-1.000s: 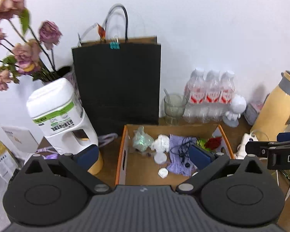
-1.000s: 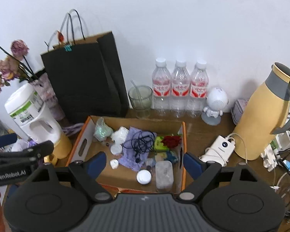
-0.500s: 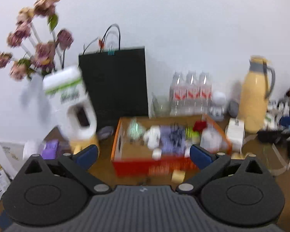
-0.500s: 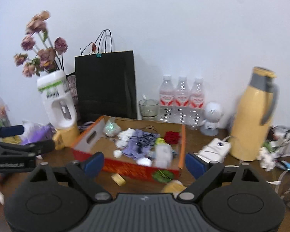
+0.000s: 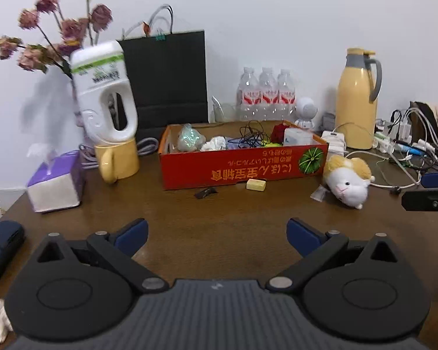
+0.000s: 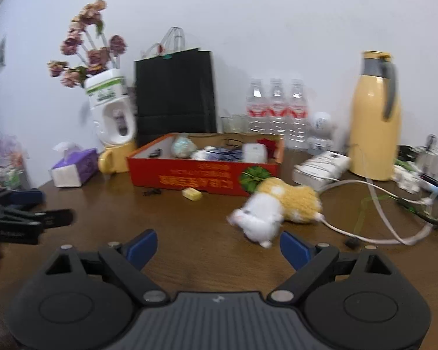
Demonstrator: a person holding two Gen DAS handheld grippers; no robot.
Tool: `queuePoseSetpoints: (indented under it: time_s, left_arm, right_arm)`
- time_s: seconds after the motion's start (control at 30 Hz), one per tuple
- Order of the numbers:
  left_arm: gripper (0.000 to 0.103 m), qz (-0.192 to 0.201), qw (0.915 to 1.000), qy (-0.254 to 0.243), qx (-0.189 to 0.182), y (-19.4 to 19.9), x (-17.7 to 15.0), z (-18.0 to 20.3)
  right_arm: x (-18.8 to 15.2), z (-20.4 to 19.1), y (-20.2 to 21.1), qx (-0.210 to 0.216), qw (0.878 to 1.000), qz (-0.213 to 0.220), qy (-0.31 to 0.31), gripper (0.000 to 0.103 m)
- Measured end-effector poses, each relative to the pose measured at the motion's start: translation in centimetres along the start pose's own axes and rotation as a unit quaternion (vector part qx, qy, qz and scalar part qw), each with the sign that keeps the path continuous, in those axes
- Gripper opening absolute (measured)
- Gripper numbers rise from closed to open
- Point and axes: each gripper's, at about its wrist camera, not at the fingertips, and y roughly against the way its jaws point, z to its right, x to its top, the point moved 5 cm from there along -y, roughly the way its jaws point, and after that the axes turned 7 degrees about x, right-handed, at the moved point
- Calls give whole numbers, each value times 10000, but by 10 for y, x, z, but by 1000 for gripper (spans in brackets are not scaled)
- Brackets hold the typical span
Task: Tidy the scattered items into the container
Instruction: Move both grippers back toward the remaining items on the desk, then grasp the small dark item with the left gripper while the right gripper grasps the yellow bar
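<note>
Left wrist view: left claw [image 5: 216, 234] spread, empty, over bare brown counter [image 5: 219, 213]. Red cardboard box [image 5: 242, 166] ahead, long side facing camera. Yellow eraser [image 5: 256, 184] and small dark clip [image 5: 206, 193] lie just before its front wall. Plush hamster [image 5: 347, 181] beside box's right corner, face toward camera. Contents partly hidden by wall.

Right wrist view: right claw [image 6: 218, 248] spread, empty. Hamster [image 6: 274, 210] blurred, near its right finger [image 6: 295, 250], long axis slanting toward the box [image 6: 204, 175].

Left gripper [image 5: 216, 229] blk body, blue pads; right gripper [image 6: 218, 240] same w/ silver screws
</note>
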Motion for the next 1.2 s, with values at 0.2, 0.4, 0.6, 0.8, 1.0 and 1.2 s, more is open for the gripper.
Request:
queuePoseSetpoints:
  time_s: [0.2, 0.4, 0.6, 0.8, 1.0, 1.2]
  left_arm:
    - [88, -480, 9988, -34, 23, -78, 6, -10]
    - [76, -688, 9969, -224, -306, -152, 23, -16]
    - [74, -1011, 9916, -343, -737, -196, 28, -16]
    - [50, -1139, 9881, -242, -1009, -215, 32, -18]
    - [16, -1143, 9879, -227, -1023, -216, 32, -20]
    - [12, -1153, 9894, 16, -881, -199, 25, -18]
  right_arm:
    - [14, -11, -63, 310, 9990, -198, 234, 82]
    - [33, -17, -167, 299, 9962, -801, 169, 59]
    - [40, -13, -236, 318, 9927, -1099, 378, 57]
    - [42, -11, -259, 388, 9918, -1149, 406, 57]
    - [41, -9, -267, 473, 9911, -1183, 376, 50]
    - [39, -16, -262, 482, 9906, -1178, 496, 24]
